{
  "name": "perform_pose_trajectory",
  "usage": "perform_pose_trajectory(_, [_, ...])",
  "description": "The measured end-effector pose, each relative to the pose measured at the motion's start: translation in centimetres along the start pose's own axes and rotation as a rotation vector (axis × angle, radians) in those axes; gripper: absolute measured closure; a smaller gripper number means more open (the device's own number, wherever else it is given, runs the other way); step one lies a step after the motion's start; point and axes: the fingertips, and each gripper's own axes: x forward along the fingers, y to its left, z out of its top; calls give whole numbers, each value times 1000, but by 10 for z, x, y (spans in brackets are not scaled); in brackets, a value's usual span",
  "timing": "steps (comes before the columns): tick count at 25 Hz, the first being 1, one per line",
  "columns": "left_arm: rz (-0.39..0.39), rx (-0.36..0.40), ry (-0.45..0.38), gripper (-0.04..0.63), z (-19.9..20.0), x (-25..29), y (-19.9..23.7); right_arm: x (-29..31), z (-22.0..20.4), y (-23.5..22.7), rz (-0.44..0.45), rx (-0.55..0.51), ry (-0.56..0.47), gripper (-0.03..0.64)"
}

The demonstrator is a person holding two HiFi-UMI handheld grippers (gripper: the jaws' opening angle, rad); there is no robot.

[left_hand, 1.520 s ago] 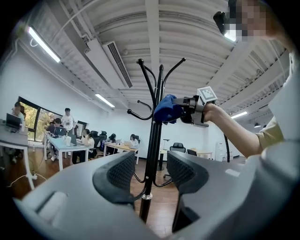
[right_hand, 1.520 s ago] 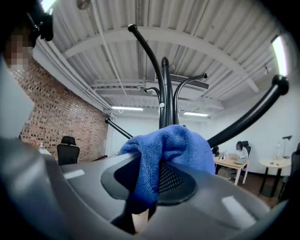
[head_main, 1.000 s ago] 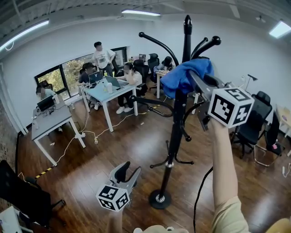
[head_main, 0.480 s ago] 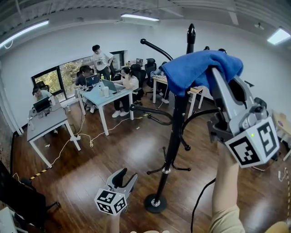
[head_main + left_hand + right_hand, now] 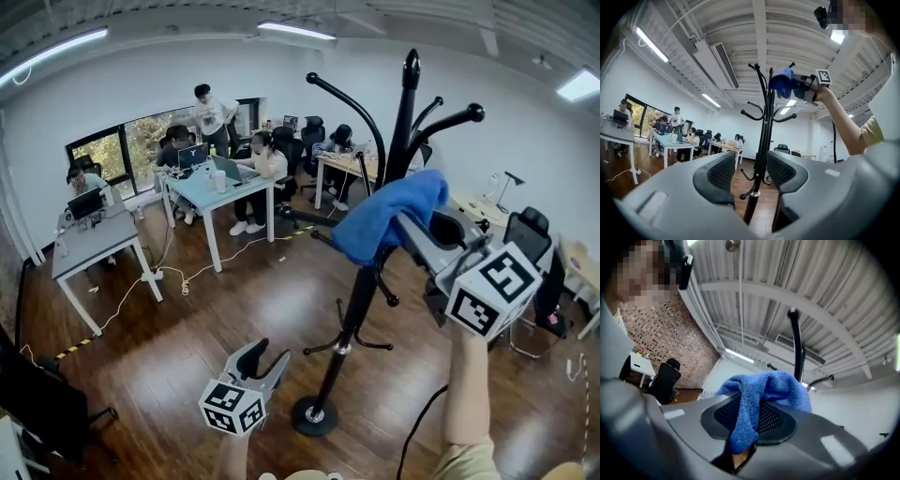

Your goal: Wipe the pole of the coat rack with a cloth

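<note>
Blue cloth (image 5: pixel 389 214) is clamped in the right gripper (image 5: pixel 407 230) at the upper pole (image 5: pixel 360 292) of the coat rack (image 5: pixel 406 112).

The right gripper's jaws are closed on a fold of the cloth, whose bulk is bunched over and ahead of the jaw tips. The cloth is held against or just beside the black pole, below the curved hooks (image 5: pixel 349 98); whether it touches cannot be told. The gripper is raised high on an outstretched forearm, to the right of the pole. The left gripper (image 5: pixel 268 354) is held low, near the rack's round base (image 5: pixel 312 415), with its jaws apart and nothing gripped; the pole is seen through the gap, well beyond the pads. The rack is stood on a wooden floor (image 5: pixel 187 328). Desks (image 5: pixel 94 246) with seated people (image 5: pixel 265 169) are seen far behind it, by the windows.
</note>
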Motion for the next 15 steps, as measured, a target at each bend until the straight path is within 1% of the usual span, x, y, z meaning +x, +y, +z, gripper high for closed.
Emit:
perform_pose_trajectory(2, [-6,-2,0,403,-2,-1,-1,17,-42,4,47,-17,171,541])
perform_pose_trajectory(5, [-9,-7,0,403,-6,-3,-4,34,-96,9,80,-115,415,541])
perform_pose_trajectory(7, [-12,-10,-3,403,-6,-5,-7,41,-117,3,72,-155,515,541])
perform_pose_trajectory(9, [-8,-15,-8,403,-4,-8,-7,48,-122,-1,68,-149,538,541])
perform_pose_trajectory(11, [3,-21,-15,403,-2,-12,-7,53,-116,0,79,-151,508,541])
perform_pose_trajectory(13, [12,-21,-23,407,0,-16,-6,60,-97,12,123,-163,439,541])
perform_pose_trajectory(15, [20,-20,-29,407,2,-21,-2,71,-65,34,180,-188,352,541])
